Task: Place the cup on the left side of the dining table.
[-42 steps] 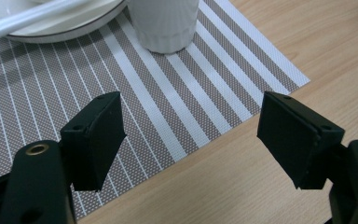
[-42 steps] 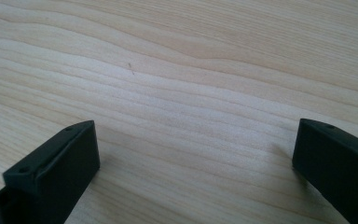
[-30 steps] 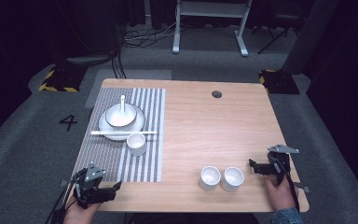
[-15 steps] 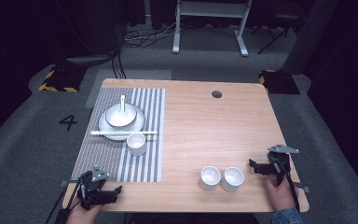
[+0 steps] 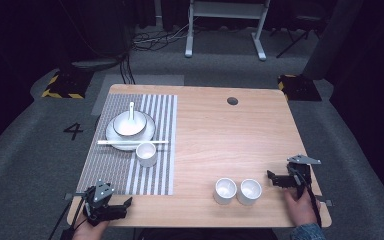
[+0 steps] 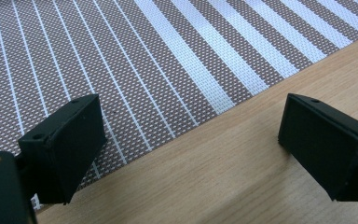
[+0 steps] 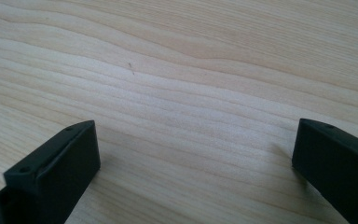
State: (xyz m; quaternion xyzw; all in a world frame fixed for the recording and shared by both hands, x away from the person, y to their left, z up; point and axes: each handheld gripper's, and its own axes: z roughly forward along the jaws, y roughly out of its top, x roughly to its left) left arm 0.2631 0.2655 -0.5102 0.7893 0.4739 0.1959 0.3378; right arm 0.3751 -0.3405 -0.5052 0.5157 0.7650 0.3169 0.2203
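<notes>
My left claw point(image 5: 114, 209) sits low at the placemat's point(image 5: 130, 175) near edge, jaws just opened wide, holding nothing. Two white cups point(image 5: 237, 191) stand side by side on the tabletop point(image 5: 220, 140). My right claw point(image 5: 276, 179), wide open and empty, rests just right of them.

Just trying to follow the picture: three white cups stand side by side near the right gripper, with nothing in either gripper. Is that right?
Not quite. The high view shows two cups side by side near the right gripper, not three; a third cup stands apart on the mat. Both it and the left gripper are indeed open and hold nothing.
</notes>
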